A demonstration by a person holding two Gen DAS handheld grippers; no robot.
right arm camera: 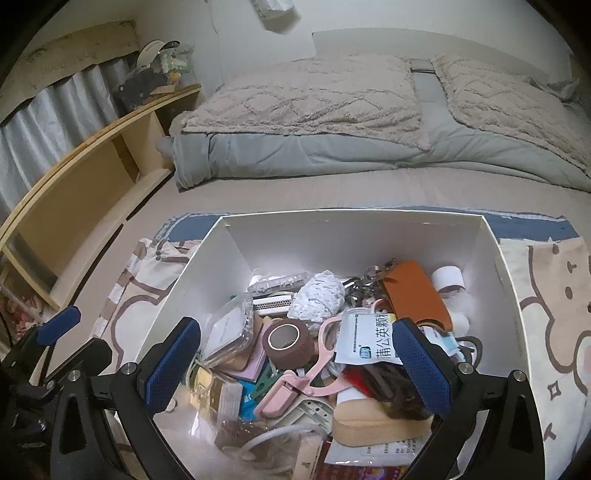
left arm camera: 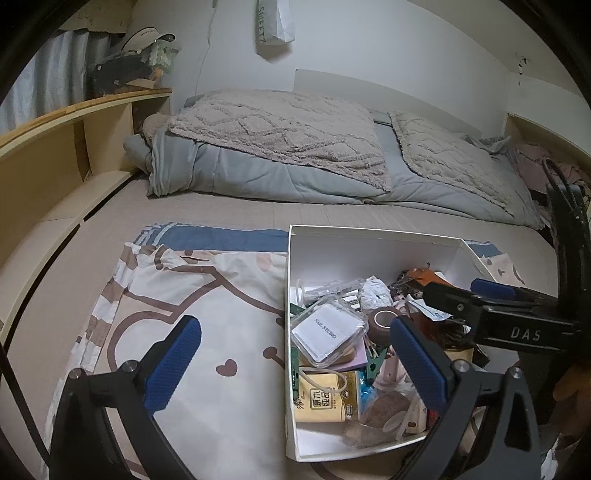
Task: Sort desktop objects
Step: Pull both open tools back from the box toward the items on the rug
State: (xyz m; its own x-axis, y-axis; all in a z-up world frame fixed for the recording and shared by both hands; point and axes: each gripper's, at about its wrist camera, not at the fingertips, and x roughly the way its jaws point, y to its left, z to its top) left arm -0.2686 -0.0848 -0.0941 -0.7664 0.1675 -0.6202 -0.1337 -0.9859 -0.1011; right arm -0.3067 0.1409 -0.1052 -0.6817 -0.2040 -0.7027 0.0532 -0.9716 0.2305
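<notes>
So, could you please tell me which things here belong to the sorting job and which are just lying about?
Job: white cardboard box, brown tape roll, clear plastic case, pink plastic clip.
Lying about: grey quilt, wooden shelf, white cap.

box near corner: the white box (right arm camera: pixel 236 254) runs off the bottom edge in the right wrist view.
box contents: the lower layers lie buried under the pile; the pink sticky pad (right arm camera: pixel 255 363) shows only an edge.
sachet (right arm camera: pixel 369 336): its right end is hidden behind a blue pad.
hanging bag (left arm camera: pixel 275 20): cut by the top edge; print incomplete.
shelf-top items (left arm camera: pixel 140 59): too small to identify.
</notes>
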